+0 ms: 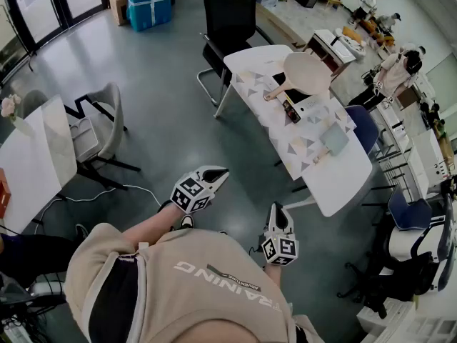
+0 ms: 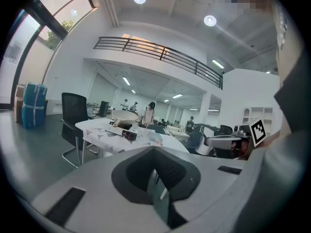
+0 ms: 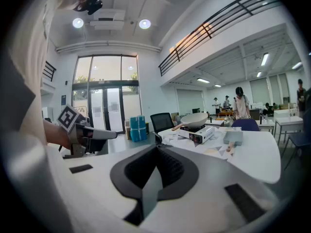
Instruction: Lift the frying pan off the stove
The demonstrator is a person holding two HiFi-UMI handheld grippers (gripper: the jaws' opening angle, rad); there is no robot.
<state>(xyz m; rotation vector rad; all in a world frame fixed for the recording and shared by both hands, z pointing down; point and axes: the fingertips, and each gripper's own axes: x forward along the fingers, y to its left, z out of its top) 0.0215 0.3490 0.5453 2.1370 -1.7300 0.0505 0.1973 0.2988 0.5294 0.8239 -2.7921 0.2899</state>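
Note:
A cream frying pan (image 1: 308,73) with a wooden handle sits on a portable stove (image 1: 293,108) on the white patterned table (image 1: 335,184), well ahead of me. Both grippers hang low in front of my body, far from the table. My left gripper (image 1: 221,172) is shut and empty, and my right gripper (image 1: 276,208) is shut and empty too. In the left gripper view the pan (image 2: 123,115) and stove (image 2: 128,134) are small beyond the closed left gripper (image 2: 156,152). The right gripper view shows the pan (image 3: 199,119) on the stove (image 3: 198,134) past the closed right gripper (image 3: 157,149).
A black office chair (image 1: 231,20) stands at the table's far end and a blue chair (image 1: 363,126) on its right. A grey tool with a wooden handle (image 1: 333,141) lies on the table. A grey chair (image 1: 100,123) and a white table (image 1: 32,164) stand to my left.

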